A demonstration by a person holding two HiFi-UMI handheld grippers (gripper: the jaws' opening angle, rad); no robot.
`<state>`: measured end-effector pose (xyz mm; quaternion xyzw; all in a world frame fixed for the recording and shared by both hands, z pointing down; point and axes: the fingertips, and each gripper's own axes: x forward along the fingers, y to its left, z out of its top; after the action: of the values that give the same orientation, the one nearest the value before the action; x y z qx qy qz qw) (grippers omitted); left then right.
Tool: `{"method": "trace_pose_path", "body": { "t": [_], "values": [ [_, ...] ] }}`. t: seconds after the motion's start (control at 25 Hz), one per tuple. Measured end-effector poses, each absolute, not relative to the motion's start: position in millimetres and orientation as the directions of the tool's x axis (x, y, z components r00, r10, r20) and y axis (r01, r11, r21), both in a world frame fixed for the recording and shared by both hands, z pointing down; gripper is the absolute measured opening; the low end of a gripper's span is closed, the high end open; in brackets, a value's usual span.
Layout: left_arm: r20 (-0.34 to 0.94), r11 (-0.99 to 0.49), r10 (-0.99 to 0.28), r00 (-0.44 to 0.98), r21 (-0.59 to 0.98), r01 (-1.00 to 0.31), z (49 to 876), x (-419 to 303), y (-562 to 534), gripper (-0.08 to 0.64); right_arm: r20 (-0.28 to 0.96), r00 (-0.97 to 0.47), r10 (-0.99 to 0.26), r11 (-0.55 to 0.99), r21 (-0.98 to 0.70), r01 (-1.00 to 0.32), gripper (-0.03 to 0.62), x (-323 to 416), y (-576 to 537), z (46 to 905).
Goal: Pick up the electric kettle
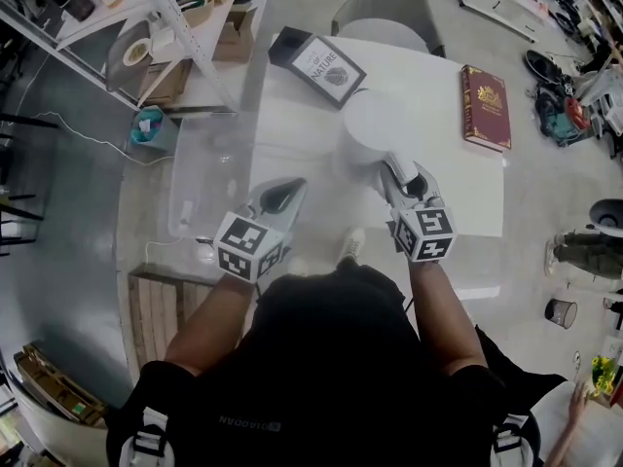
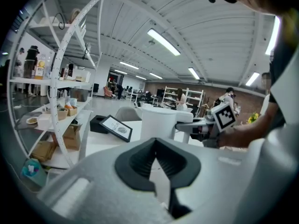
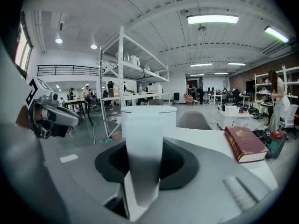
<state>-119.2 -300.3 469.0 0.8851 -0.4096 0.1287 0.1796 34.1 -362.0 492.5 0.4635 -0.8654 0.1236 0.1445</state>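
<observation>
The white electric kettle (image 1: 375, 129) stands upright on the white table (image 1: 292, 134), and it also shows in the left gripper view (image 2: 159, 122). My right gripper (image 1: 399, 175) reaches it from the near side. In the right gripper view the kettle's pale handle (image 3: 144, 157) fills the gap between the jaws of my right gripper (image 3: 144, 181), with the kettle body (image 3: 148, 113) right behind. My left gripper (image 1: 282, 195) hovers over the table to the kettle's left, its jaw tips together and nothing between them (image 2: 158, 160).
A red book (image 1: 485, 105) lies at the table's right side. A framed card (image 1: 326, 68) and a black box (image 1: 287, 45) sit at the far left corner. A grey chair (image 1: 384, 8) stands behind the table, and a shelf rack (image 1: 146, 27) stands to the left.
</observation>
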Motion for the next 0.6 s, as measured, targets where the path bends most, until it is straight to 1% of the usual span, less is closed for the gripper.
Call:
{"method": "trace_pose_path", "body": {
  "t": [0.24,0.4,0.6],
  "values": [
    [0.372,-0.586,-0.695,0.615,0.202,-0.785,464,-126,-302,0.004,0.309,-0.530,-0.790,0.535,-0.073,-0.841,0.121,34,-379,470],
    [0.372,-0.586,-0.695,0.615,0.204,-0.785,466,-123,-300,0.003,0.306,-0.527,-0.793,0.550,-0.014,-0.835,0.121,31,-382,463],
    [0.367,-0.596,-0.690,0.624,0.201,-0.777,465,-119,-298,0.003,0.276,-0.522,-0.807,0.539,-0.016,-0.842,0.121,38,-378,452]
  ]
}}
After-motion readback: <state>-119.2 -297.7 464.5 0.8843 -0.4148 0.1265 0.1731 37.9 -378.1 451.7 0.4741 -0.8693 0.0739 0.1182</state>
